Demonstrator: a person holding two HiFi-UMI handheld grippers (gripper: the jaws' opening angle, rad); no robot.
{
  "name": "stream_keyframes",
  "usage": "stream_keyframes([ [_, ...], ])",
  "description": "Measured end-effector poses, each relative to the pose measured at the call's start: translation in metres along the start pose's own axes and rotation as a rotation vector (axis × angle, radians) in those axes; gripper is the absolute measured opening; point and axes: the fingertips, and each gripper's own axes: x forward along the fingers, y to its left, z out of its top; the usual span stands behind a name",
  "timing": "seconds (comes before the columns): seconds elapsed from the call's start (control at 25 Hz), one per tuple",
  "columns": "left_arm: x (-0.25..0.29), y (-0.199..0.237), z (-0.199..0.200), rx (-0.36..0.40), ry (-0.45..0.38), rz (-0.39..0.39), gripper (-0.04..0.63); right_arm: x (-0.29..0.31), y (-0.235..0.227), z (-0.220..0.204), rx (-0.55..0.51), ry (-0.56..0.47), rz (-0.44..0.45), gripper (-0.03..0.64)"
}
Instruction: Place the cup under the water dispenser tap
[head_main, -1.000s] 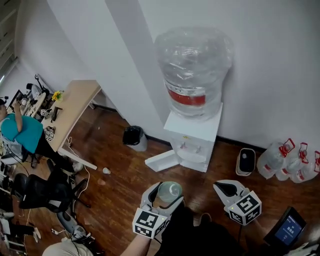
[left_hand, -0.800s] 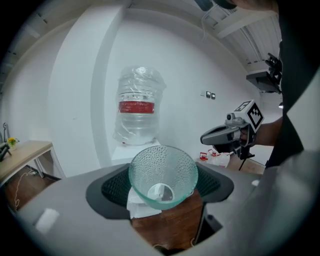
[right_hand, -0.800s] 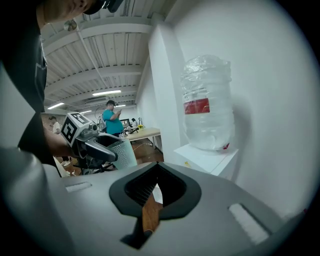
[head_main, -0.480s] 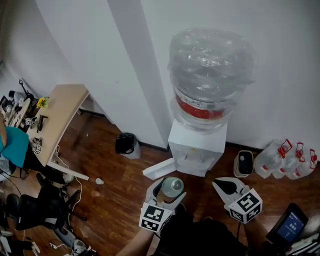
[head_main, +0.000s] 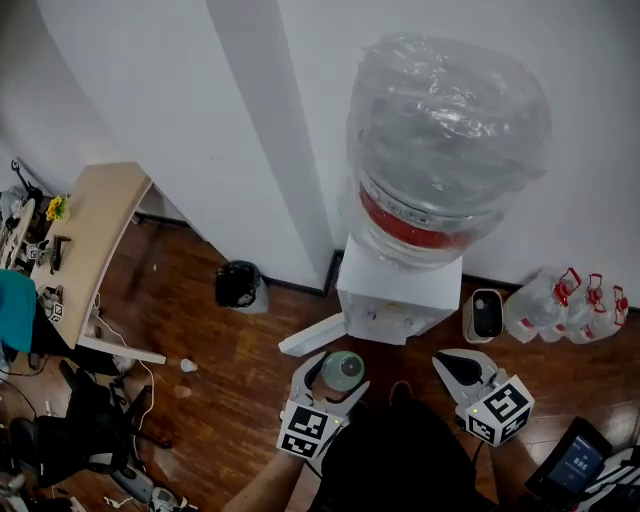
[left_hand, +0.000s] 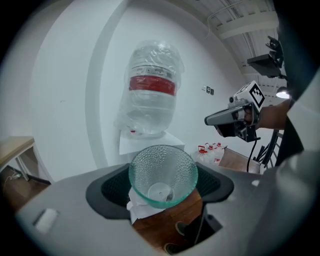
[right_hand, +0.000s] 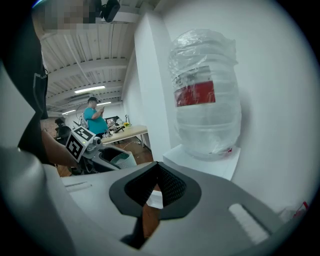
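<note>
Office workspace: long desk (head_main: 95, 238) with clutter, black swivel chairs (head_main: 62, 440), wood floor (head_main: 230, 350), bottled-water dispenser (head_main: 400, 290) against white wall (head_main: 180, 100), spare jugs (head_main: 565, 305) alongside.

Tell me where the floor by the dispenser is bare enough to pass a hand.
Bare wood floor lies between the bin, the white panel and the left gripper holding the cup. Crowded: water jugs right of the dispenser; desk and chairs far left.

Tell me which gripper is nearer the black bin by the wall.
Left. The left gripper, shut on the cup, is just below-right of the bin; the right gripper lies farther right.
</note>
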Motion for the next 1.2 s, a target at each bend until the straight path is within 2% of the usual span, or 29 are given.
stream_keyframes([
  [0.2,0.048,0.02,-0.035,-0.028,0.064,0.005,0.382,0.02,-0.019,-0.013,-0.001,0.041,0.025,0.002],
  [0.36,0.089,0.028,-0.068,-0.058,0.083,-0.006,0.382,0.036,-0.033,-0.026,-0.022,0.073,0.041,0.003],
  [0.52,0.133,0.041,-0.117,-0.047,0.15,0.014,0.382,0.044,-0.046,-0.042,-0.026,0.092,0.05,0.002],
  [0.68,0.167,0.055,-0.17,-0.101,0.209,0.027,0.382,0.049,-0.056,-0.057,-0.041,0.121,0.066,0.002],
  [0.76,0.187,0.058,-0.193,-0.101,0.229,0.028,0.382,0.051,-0.064,-0.064,-0.052,0.139,0.065,0.003],
  [0.92,0.221,0.08,-0.228,-0.096,0.237,0.034,0.382,0.07,-0.071,-0.081,-0.071,0.174,0.083,0.002],
  [1.2,0.275,0.097,-0.256,-0.086,0.239,0.041,0.382,0.095,-0.088,-0.106,-0.08,0.189,0.093,0.003],
])
